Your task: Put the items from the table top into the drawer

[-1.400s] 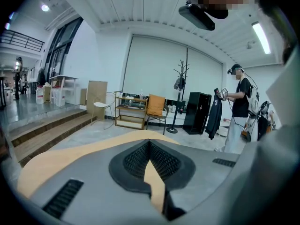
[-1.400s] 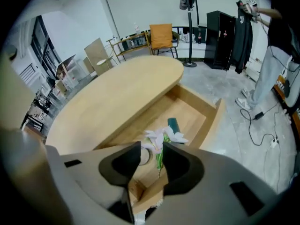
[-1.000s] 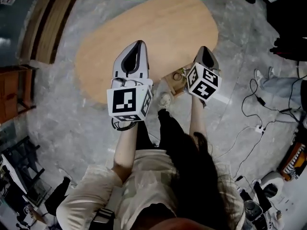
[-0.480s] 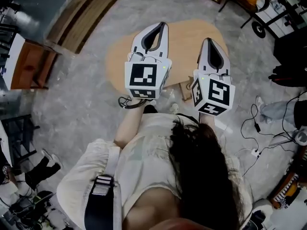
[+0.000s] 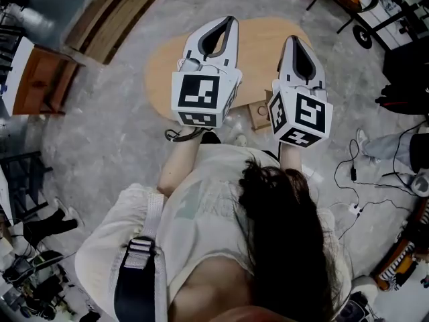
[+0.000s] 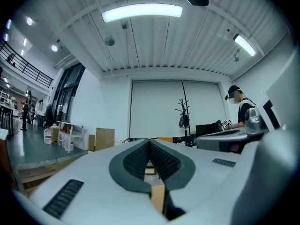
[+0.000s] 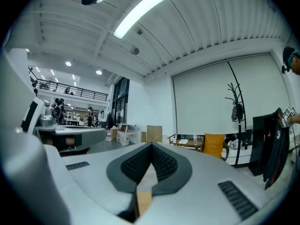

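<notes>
No word, number or brand can be read anywhere; the only printed signs are black-and-white square markers on the marker cube (image 5: pixel 198 99) of the left gripper (image 5: pixel 230 21) and on that of the right gripper (image 5: pixel 293 39).

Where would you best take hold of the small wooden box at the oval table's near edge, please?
I would pinch the small wooden box by its near wall, from above on the person's side. It looks squarish and open-topped, jutting from the near edge of the oval table, so that rim seems free. The right hand-held gripper covers its right part, so this is tentative.
</notes>
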Demonstrator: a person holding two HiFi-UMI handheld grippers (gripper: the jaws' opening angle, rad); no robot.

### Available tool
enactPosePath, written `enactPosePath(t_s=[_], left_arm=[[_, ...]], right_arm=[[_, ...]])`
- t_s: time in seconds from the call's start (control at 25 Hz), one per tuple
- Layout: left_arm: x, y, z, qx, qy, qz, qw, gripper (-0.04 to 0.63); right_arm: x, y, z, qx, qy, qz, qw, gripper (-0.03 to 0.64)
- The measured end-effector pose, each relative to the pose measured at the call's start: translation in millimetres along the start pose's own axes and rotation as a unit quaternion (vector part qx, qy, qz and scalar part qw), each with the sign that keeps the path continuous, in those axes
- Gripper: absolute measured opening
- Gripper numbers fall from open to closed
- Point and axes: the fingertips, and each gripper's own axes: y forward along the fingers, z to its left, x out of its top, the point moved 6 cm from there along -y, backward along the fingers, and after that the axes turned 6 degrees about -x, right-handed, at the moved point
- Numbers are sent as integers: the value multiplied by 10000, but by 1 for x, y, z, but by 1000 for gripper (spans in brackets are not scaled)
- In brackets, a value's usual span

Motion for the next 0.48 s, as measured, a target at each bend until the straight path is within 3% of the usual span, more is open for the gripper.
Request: enactPosePath(t_s=[0.48], left_arm=[[2, 13, -24, -170, -3, -77, 9998, 6]], right_arm=[[6, -10, -25, -96, -29, -136, 9999, 5]])
